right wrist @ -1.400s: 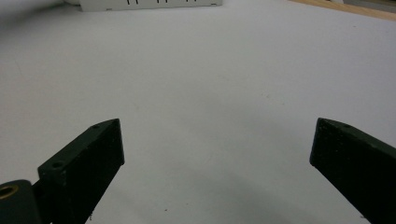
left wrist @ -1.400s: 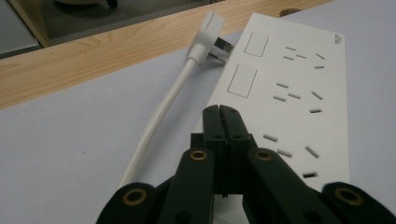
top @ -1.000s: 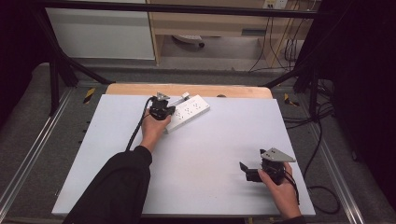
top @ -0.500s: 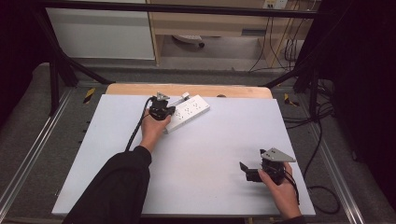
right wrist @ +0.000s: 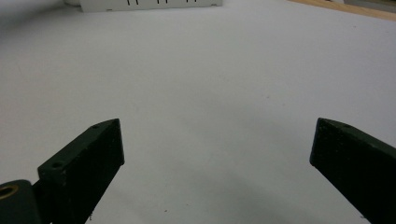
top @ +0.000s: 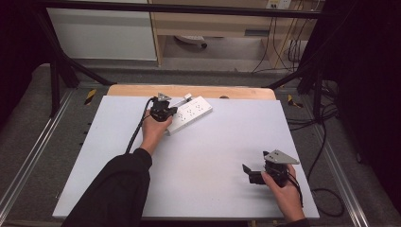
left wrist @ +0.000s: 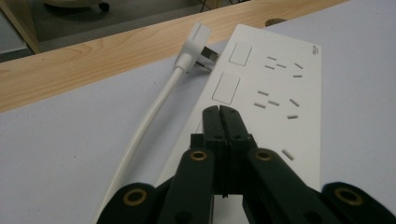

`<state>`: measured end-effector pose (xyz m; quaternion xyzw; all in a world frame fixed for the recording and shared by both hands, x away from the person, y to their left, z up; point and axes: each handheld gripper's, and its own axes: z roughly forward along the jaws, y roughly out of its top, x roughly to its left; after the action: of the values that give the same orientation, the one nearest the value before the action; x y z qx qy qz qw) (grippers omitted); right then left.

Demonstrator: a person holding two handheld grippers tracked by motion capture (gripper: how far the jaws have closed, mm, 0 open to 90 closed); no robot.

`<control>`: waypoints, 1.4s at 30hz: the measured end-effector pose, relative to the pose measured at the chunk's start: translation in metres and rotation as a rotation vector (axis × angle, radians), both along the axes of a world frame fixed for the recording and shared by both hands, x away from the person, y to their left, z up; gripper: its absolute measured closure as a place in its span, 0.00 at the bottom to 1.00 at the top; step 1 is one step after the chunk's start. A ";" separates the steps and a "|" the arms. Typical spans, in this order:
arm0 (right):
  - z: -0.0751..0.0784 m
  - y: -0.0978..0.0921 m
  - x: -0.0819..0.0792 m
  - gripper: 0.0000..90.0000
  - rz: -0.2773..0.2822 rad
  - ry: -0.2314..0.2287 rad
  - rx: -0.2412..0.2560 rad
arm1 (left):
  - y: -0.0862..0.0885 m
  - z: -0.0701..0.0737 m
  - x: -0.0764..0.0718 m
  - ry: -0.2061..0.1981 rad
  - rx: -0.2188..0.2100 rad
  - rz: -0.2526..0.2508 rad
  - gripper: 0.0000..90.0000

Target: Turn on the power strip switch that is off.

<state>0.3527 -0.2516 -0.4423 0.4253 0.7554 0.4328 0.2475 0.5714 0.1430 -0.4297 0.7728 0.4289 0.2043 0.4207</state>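
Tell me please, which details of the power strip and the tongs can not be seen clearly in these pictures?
- Power strip, left gripper view: its near end is hidden behind the shut left tongs; whether they press it cannot be told.
- White cable: cut off by the bottom edge.
- Small print at the strip's corner: too small to read.
- Right gripper view: the strip is cut off by the top edge, beyond the open right tongs.

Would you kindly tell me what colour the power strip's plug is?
White, like the power strip; the plug shows best in the left gripper view.

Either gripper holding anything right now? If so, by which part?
Nothing is held. The left gripper has its jaws shut together with nothing between them, tips over the white power strip. The right gripper is open above bare table.
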 end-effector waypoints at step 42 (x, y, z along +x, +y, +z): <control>0.001 0.001 0.000 0.04 0.009 -0.005 0.000 | 0.013 0.015 -0.008 -0.024 -0.084 0.025 0.37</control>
<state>0.3526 -0.2502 -0.4415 0.4208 0.7566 0.4348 0.2477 0.5635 0.1565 -0.4142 0.7465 0.4418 0.2007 0.4552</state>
